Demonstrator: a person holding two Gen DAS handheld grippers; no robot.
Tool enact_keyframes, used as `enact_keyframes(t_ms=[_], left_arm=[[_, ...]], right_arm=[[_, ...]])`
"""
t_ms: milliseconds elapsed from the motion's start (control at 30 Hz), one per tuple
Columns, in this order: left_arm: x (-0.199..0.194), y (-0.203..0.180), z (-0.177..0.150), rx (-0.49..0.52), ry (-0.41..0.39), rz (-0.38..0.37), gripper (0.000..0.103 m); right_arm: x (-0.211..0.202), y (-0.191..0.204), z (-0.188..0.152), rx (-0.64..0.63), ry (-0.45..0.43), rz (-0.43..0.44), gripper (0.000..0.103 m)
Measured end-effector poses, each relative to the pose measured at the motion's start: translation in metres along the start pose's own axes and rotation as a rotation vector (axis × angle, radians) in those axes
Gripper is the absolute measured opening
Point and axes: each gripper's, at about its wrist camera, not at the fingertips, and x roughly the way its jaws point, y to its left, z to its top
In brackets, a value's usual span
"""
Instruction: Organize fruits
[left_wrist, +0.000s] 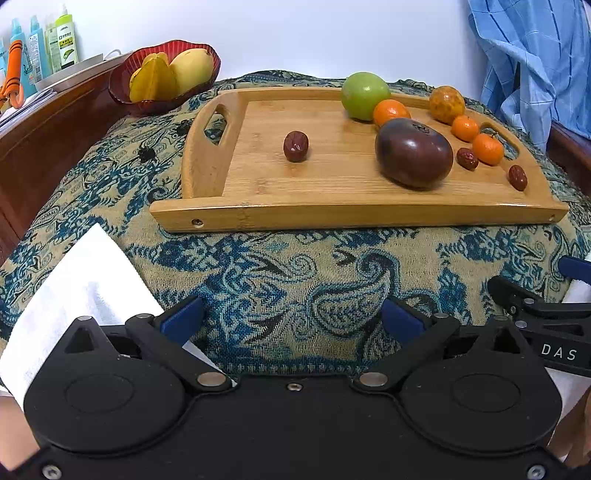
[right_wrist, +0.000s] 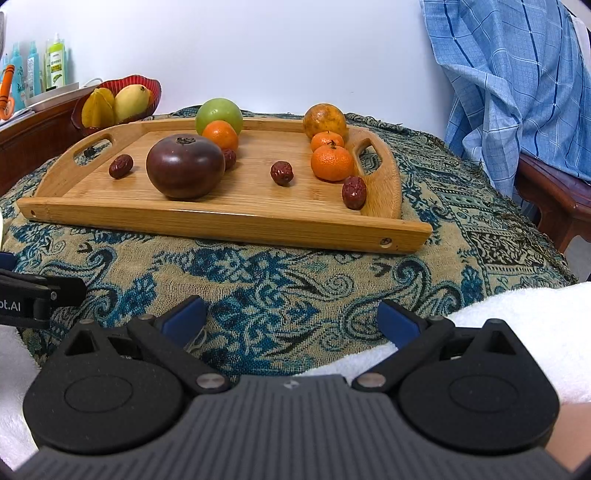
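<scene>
A wooden tray (left_wrist: 332, 214) (right_wrist: 221, 218) lies on the patterned cloth and carries loose fruit: a large dark purple fruit (left_wrist: 413, 152) (right_wrist: 184, 166), a green apple (left_wrist: 364, 95) (right_wrist: 219, 112), a speckled yellow-orange fruit (left_wrist: 446, 104) (right_wrist: 325, 120), three mandarins (left_wrist: 487, 148) (right_wrist: 331, 162) and several red dates (left_wrist: 295, 146) (right_wrist: 282, 172). My left gripper (left_wrist: 291, 321) hovers open over the cloth in front of the tray, nothing between its fingers. My right gripper (right_wrist: 291, 319) stands open beside it, also short of the tray and empty.
A red bowl (left_wrist: 122, 79) (right_wrist: 151, 88) with a starfruit and a mango stands at the back left by a dark wooden ledge with bottles. White towels (left_wrist: 74, 295) (right_wrist: 517, 325) lie at the near edge. A blue checked cloth (right_wrist: 517, 74) hangs at the right.
</scene>
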Motion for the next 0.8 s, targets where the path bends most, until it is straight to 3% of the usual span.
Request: enact_keyframes(t_ms=[233,800], left_arm=[[0.0036,0.0008,0.0057,-0.004,0.038,-0.001,0.103],[0.0042,0.0003,0.0050,-0.007,0.028,0.005,0.103]], right_arm=[[0.0034,-0.0025,0.0062,-0.007,0.043,0.019,0.103],[0.0020,-0.0024,0.0026,-0.009,0.019,0.023,0.103]])
